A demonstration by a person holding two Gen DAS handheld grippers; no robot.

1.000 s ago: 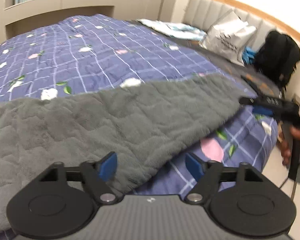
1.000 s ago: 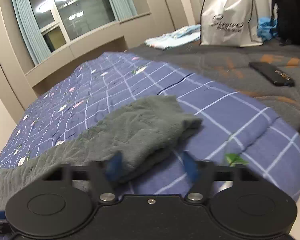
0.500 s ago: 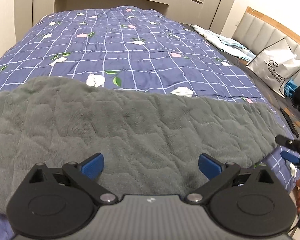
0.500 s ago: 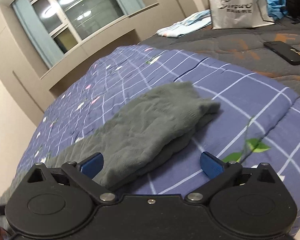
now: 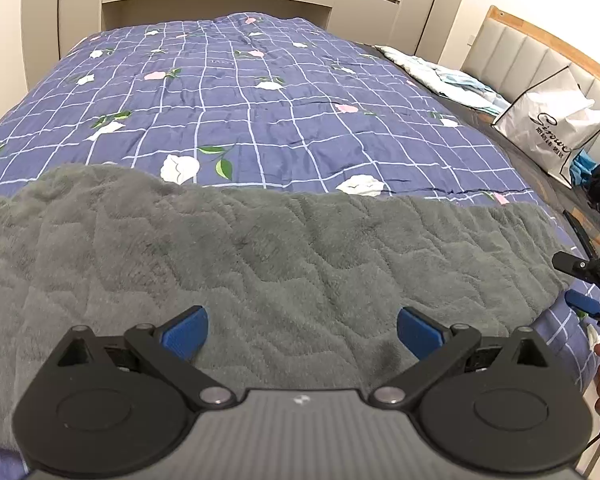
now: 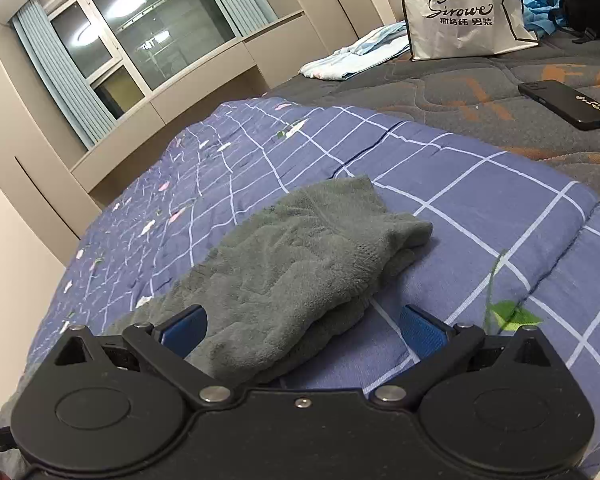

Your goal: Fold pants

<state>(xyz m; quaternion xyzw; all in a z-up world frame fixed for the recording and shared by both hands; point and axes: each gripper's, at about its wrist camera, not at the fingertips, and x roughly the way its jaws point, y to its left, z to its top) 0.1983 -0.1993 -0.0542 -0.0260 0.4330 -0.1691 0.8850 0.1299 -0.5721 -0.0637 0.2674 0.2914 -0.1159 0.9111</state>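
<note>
Pants (image 5: 284, 264) are seen released on the quilt (image 5: 260, 112), left gripper (image 5: 300, 326) and right gripper (image 6: 302, 326) now spread wide at 6 o'clock, 1 lengthwise fold apparently done.

Grey pants (image 6: 300, 264) lie on the checked quilt (image 6: 480, 200).
The right gripper (image 6: 302, 328) hangs spread wide over their near end; a black phone (image 6: 568, 104) and white bag (image 6: 464, 8) sit beyond.
</note>
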